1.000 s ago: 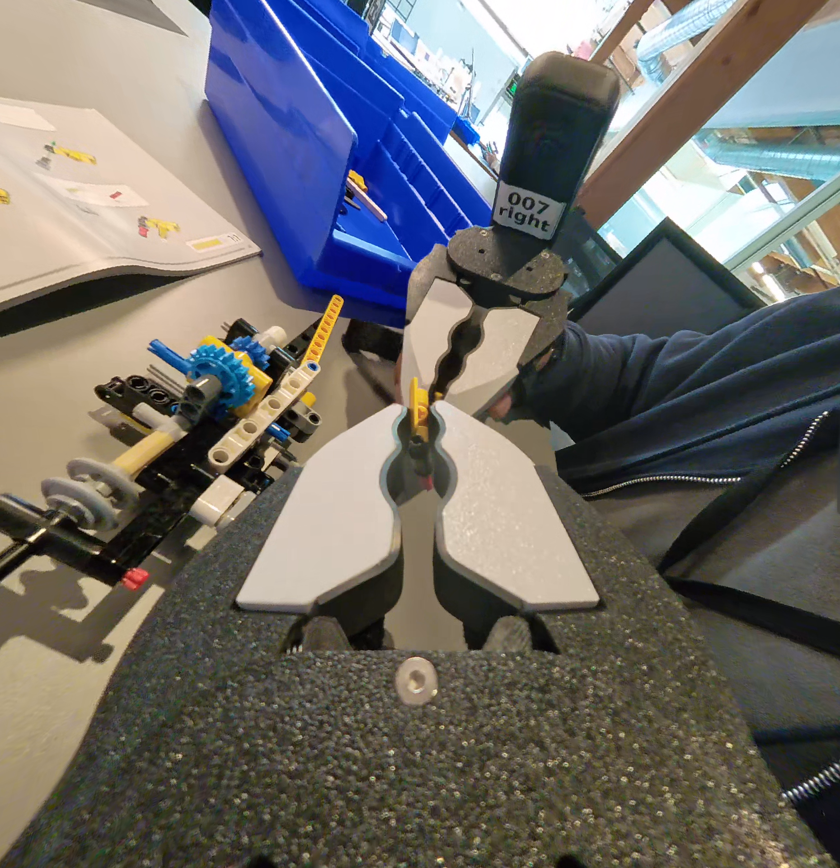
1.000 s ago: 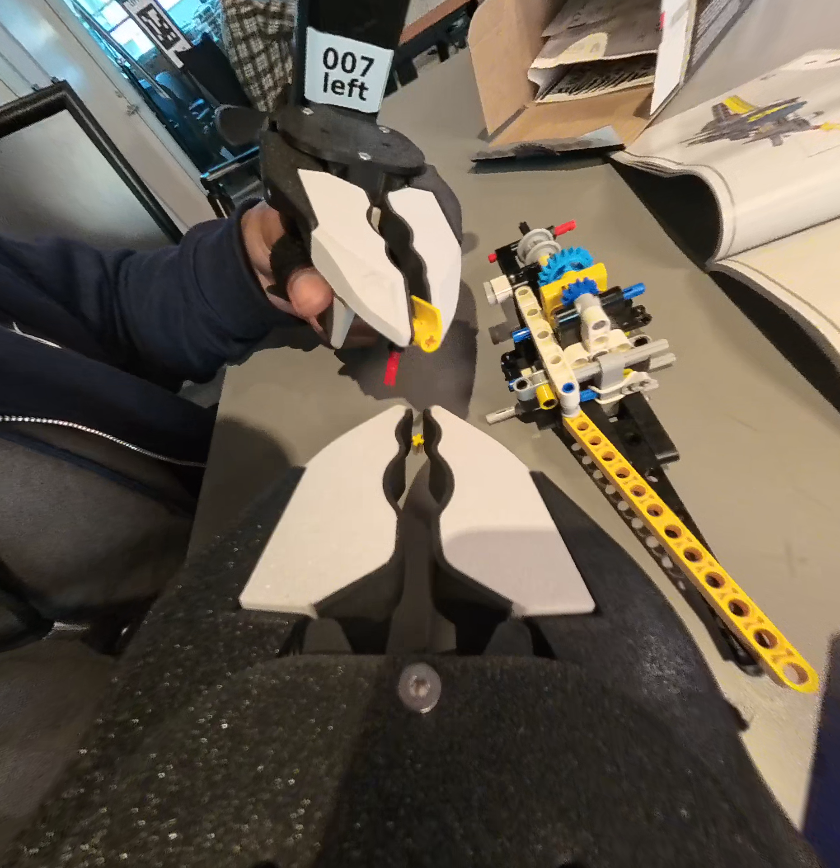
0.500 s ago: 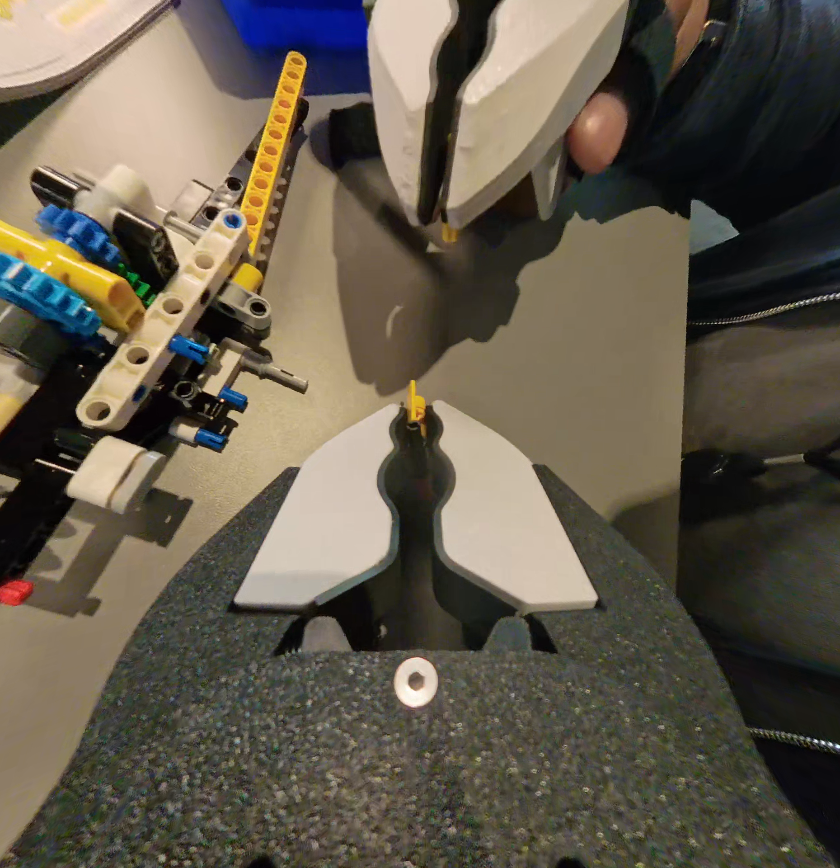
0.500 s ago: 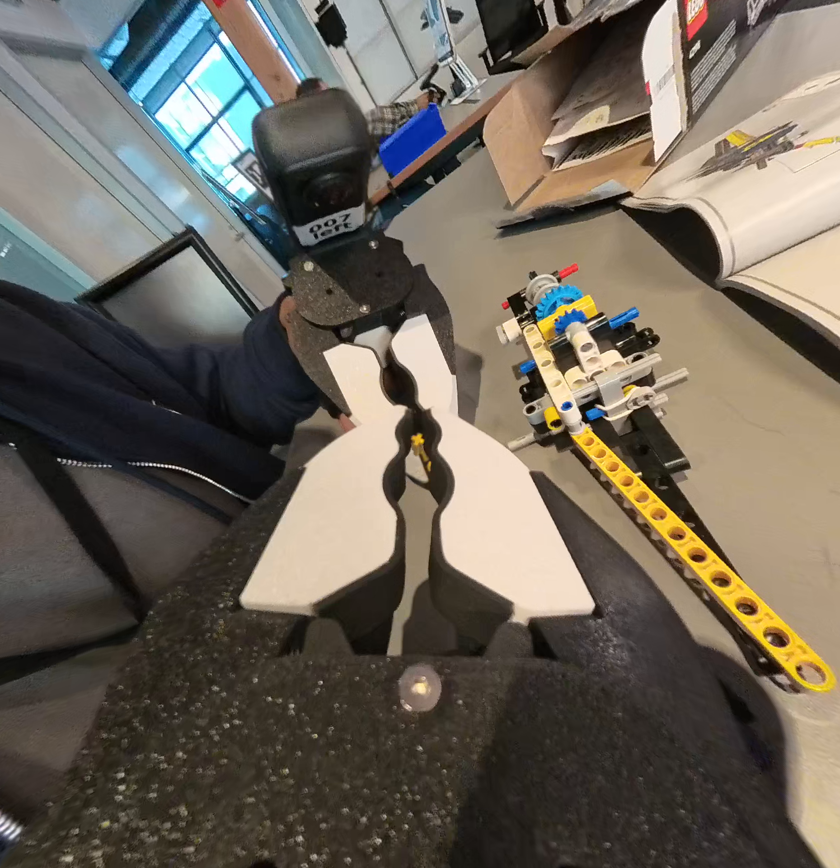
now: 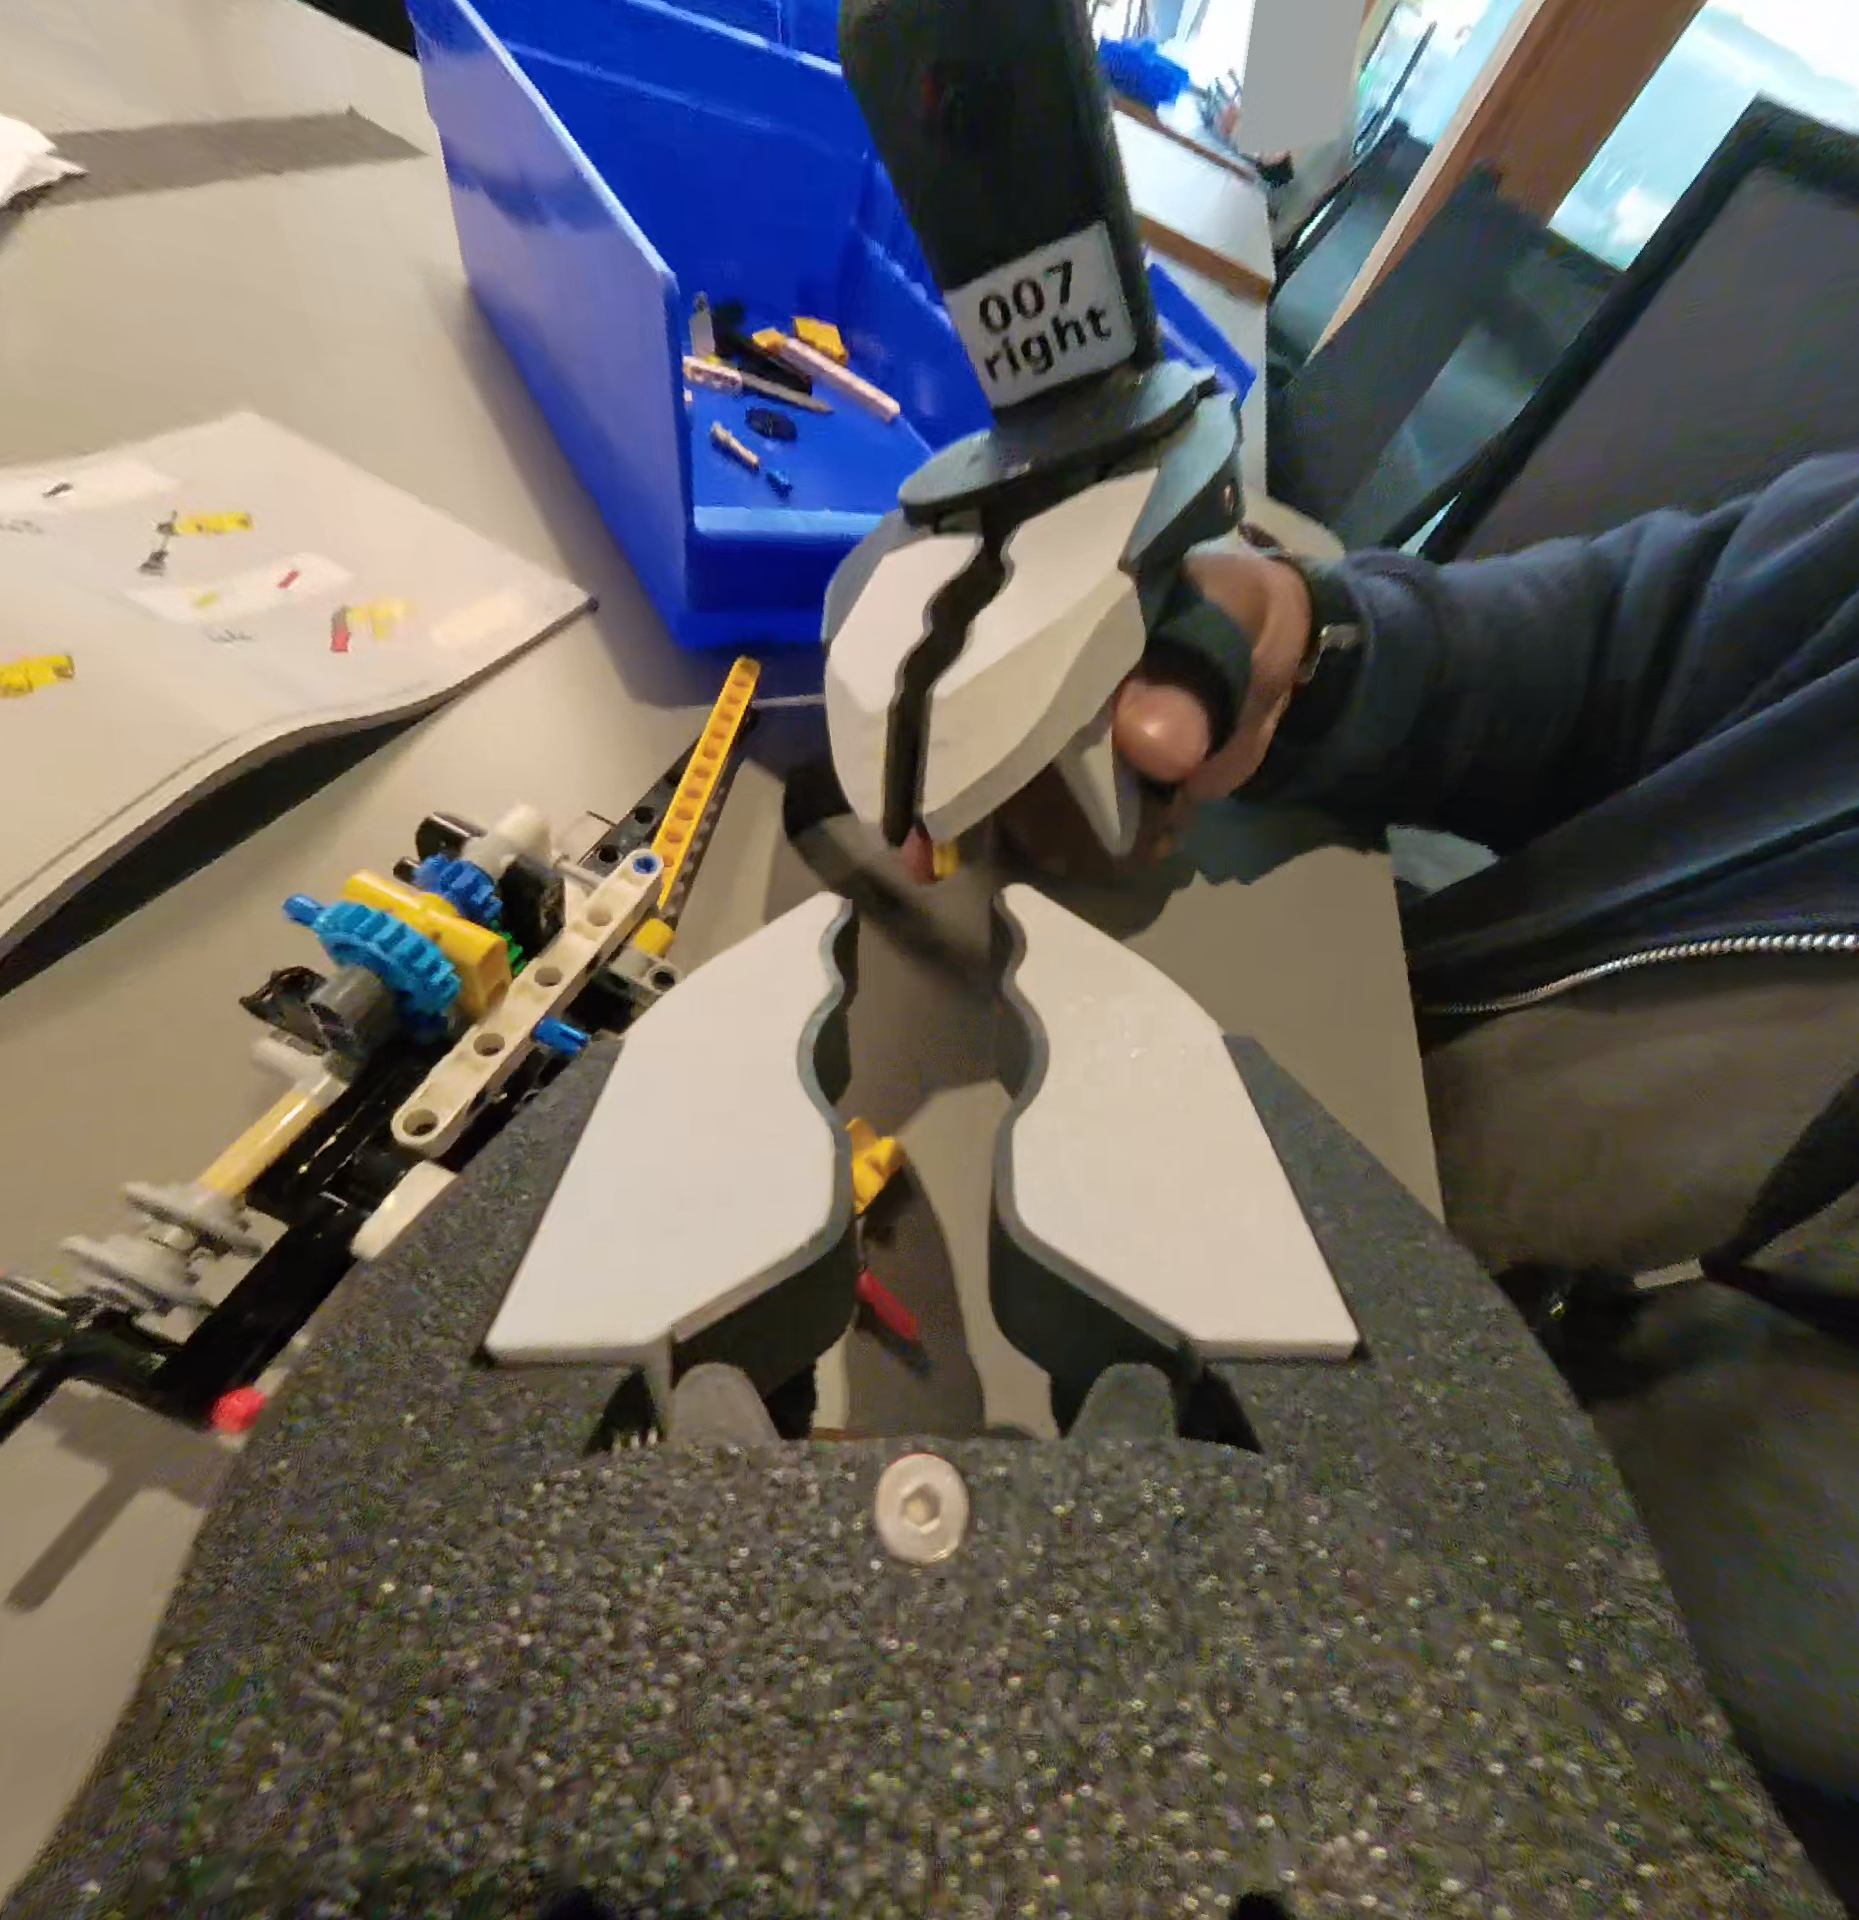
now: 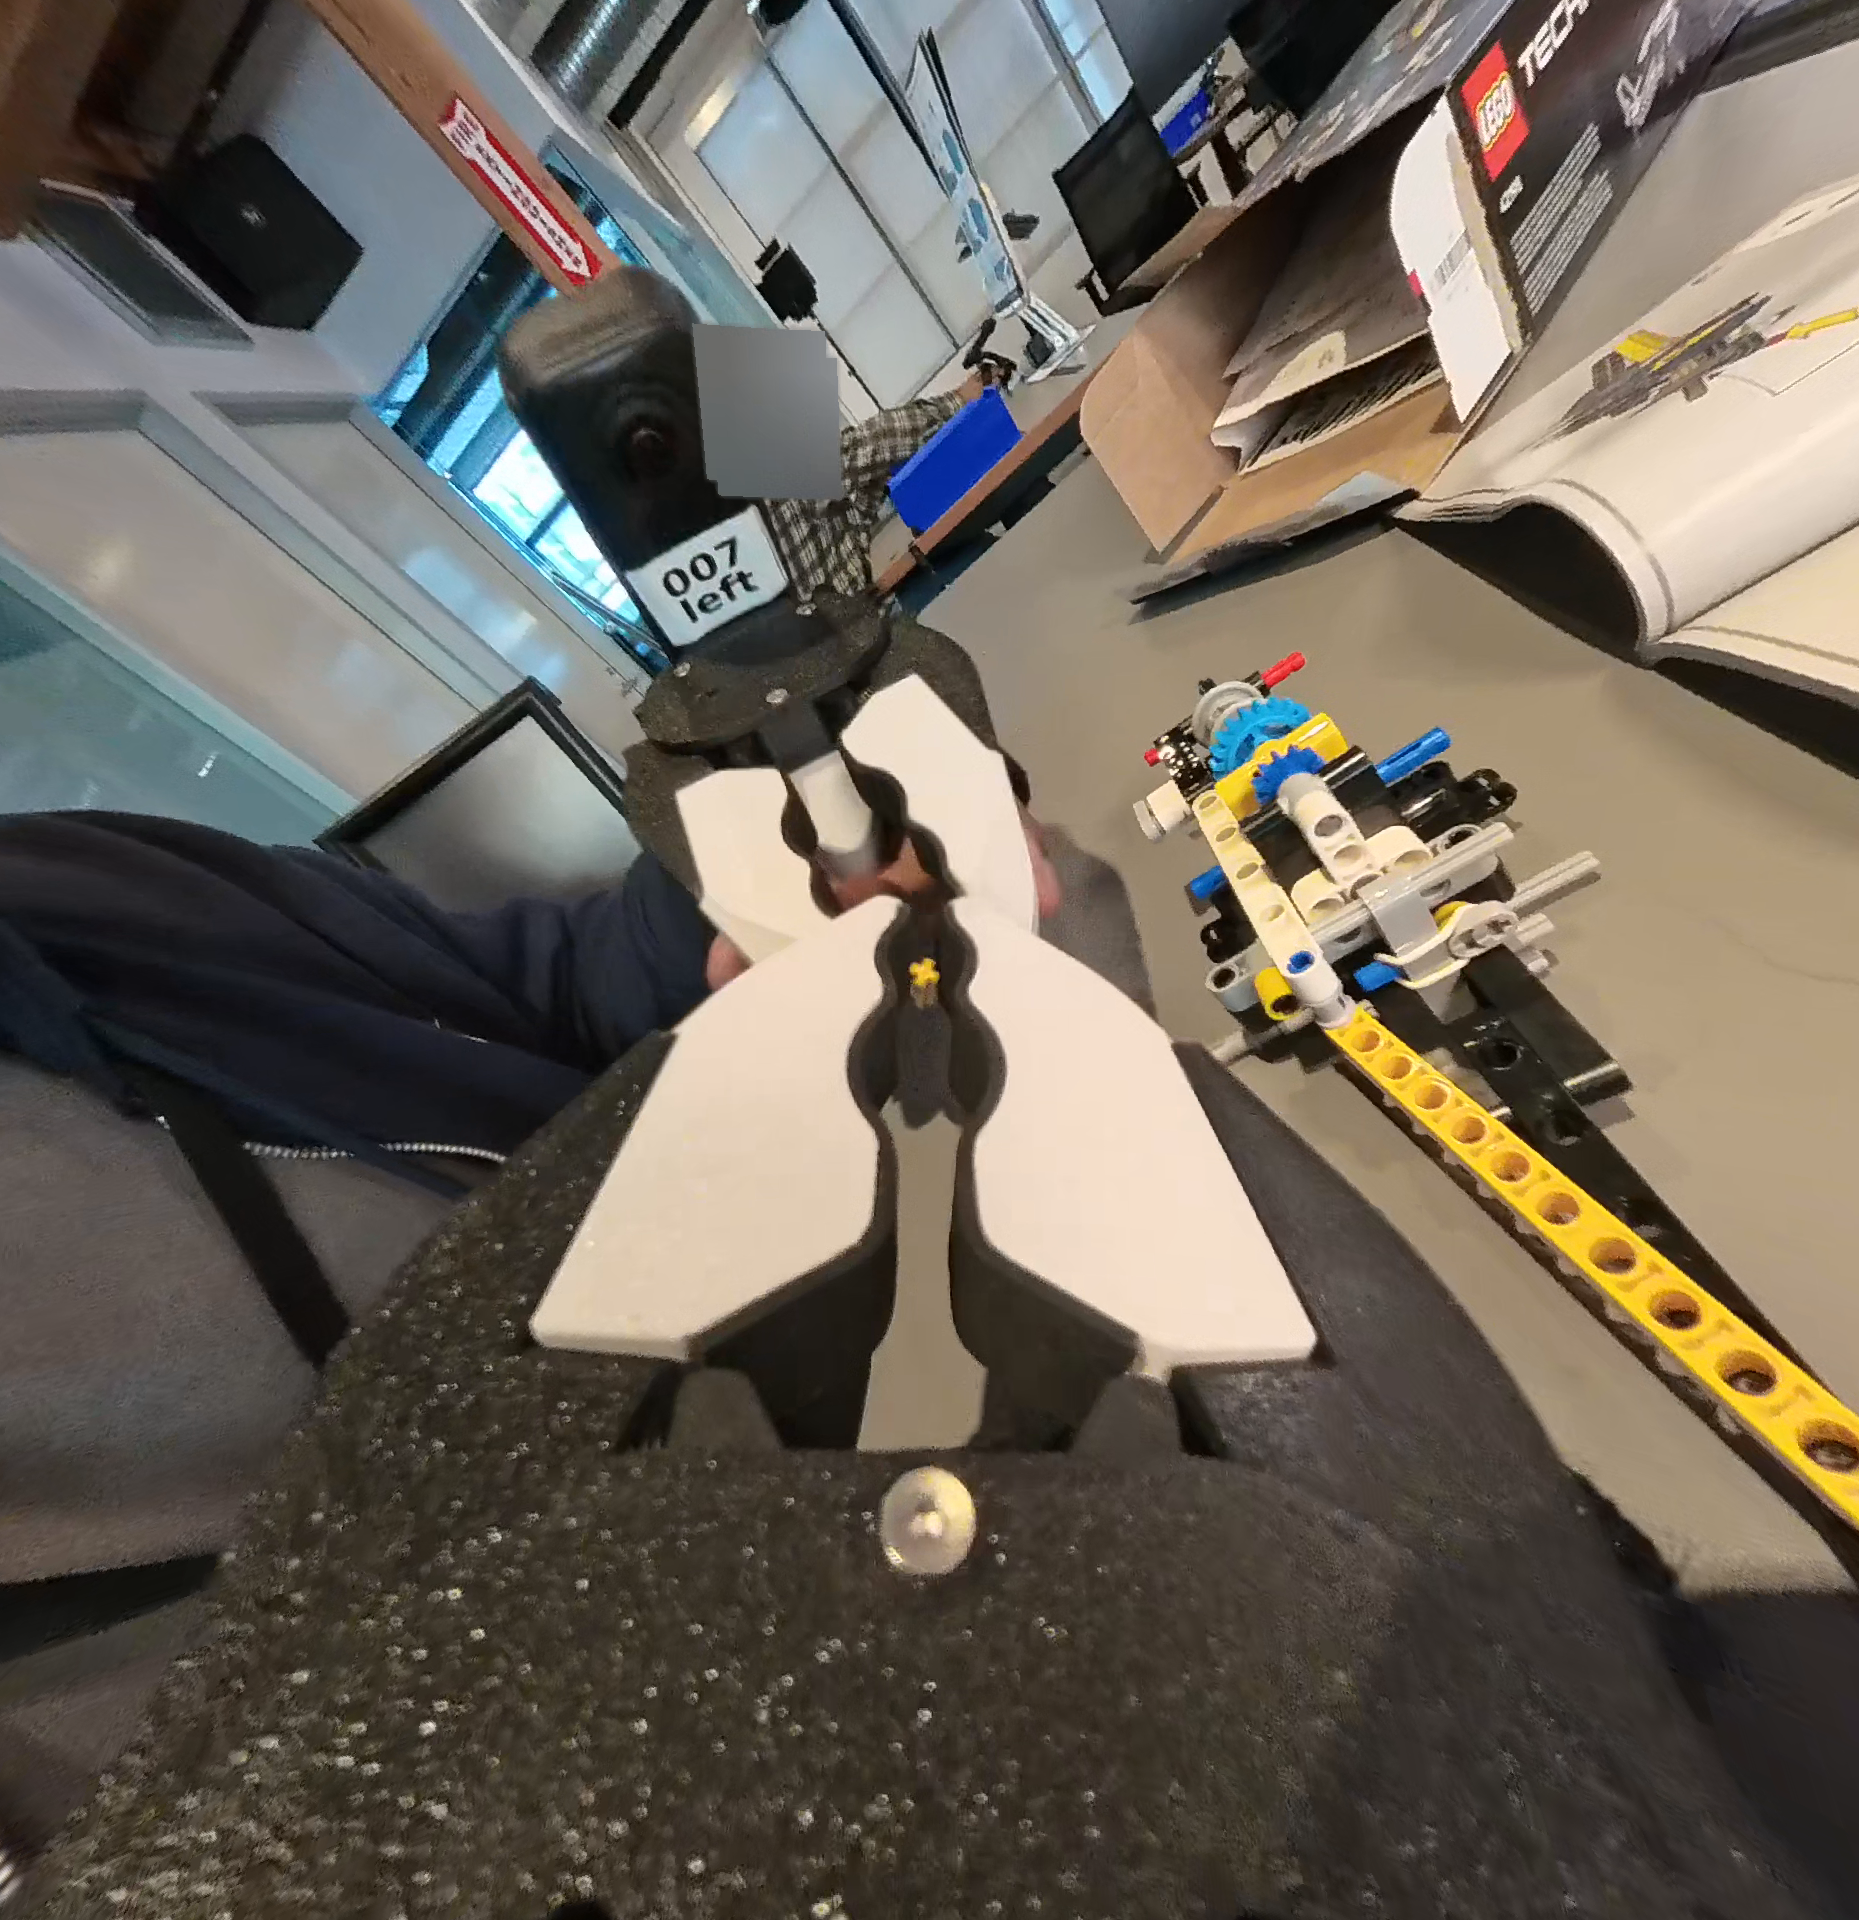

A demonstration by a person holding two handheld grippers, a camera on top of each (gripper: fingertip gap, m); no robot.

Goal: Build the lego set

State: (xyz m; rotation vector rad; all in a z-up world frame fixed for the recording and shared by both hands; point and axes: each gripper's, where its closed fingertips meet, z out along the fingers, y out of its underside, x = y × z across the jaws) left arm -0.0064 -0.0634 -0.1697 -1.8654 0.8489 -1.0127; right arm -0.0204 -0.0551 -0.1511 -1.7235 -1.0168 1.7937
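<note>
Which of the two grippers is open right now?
The left gripper: its grey fingers stand apart with the table visible between them. The right gripper is clamped on a small yellow piece.

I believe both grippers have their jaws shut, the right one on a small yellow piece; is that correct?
Not quite: the jaws of the left gripper stand open, as the left wrist view shows. The right gripper is indeed shut on a small yellow piece.
</note>
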